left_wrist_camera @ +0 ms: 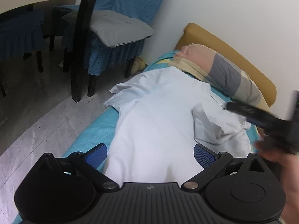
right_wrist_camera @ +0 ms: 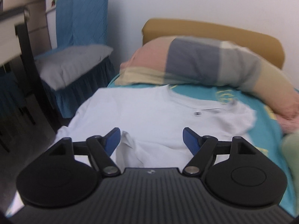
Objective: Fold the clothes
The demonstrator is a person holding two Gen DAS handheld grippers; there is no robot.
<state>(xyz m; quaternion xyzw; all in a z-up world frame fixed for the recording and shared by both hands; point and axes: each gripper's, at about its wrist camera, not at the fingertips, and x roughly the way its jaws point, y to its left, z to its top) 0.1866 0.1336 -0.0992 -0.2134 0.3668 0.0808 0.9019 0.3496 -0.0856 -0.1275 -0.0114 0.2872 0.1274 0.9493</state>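
A pale blue-white polo shirt lies spread flat on a turquoise bed sheet, its collar toward the pillow. One sleeve is folded in over the body. My left gripper is open above the shirt's lower part, blue pads wide apart. In the right wrist view the same shirt shows its buttoned placket. My right gripper is open over the shirt's folded sleeve edge, holding nothing. The right gripper also appears blurred at the right in the left wrist view.
A striped pillow lies against a mustard headboard. Blue-covered chairs with a grey cushion and a dark table leg stand on the grey floor to the left. A hand shows at the lower right. A pale green item sits at the right edge.
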